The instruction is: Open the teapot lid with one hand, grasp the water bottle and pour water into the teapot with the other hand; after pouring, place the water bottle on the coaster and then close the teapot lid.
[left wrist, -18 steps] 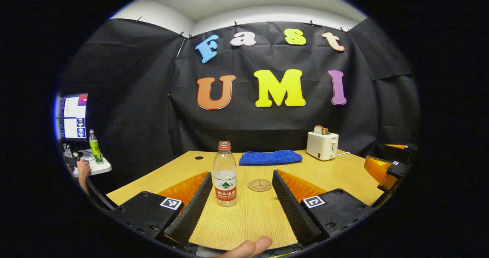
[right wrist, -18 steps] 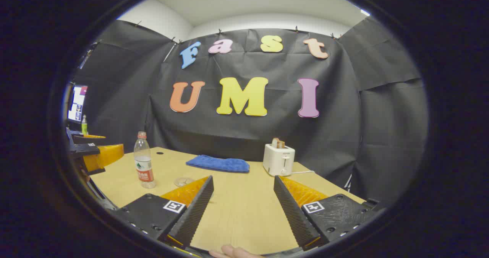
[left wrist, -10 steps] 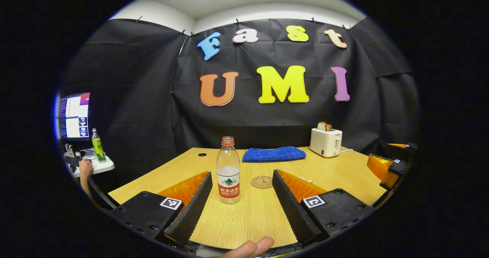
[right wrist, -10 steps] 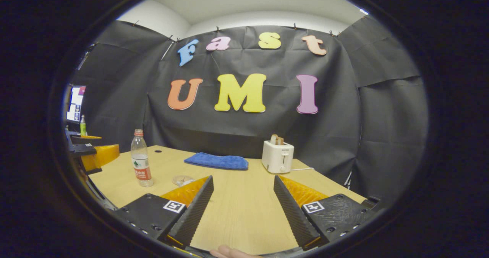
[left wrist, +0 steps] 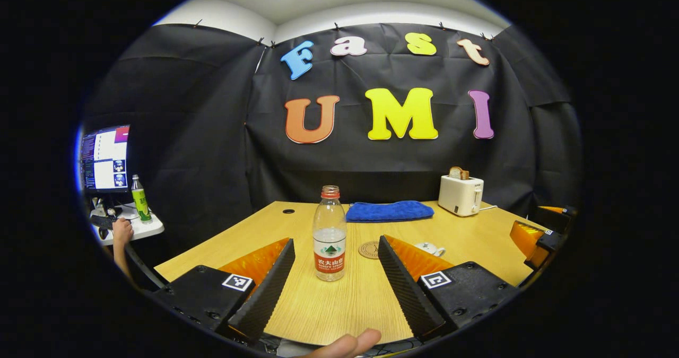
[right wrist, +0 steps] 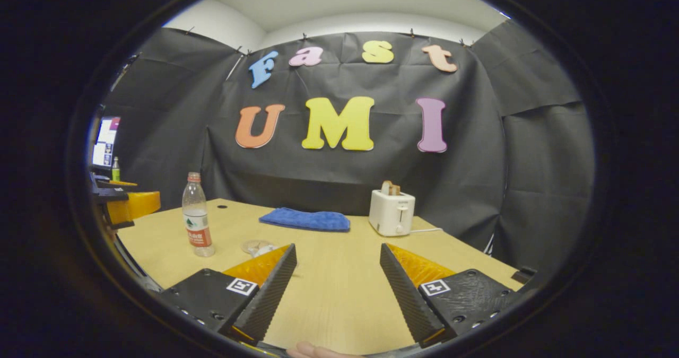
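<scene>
Nothing done yet: clear plastic water bottle with red cap (left wrist: 329,234) standing upright on the light wooden table (left wrist: 350,299), untouched. Left gripper (left wrist: 334,265) wide apart, bottle just ahead between the fingers. Round brown coaster (left wrist: 369,250) just behind. Right gripper (right wrist: 338,273) also apart, holding nothing. Small white teapot (left wrist: 431,249) barely seen, lid unclear.

The wooden table (left wrist: 467,241) carries a water bottle (left wrist: 329,234), with the coaster (left wrist: 368,250), blue cloth (left wrist: 389,210) and toaster (left wrist: 460,194) behind it.
</scene>
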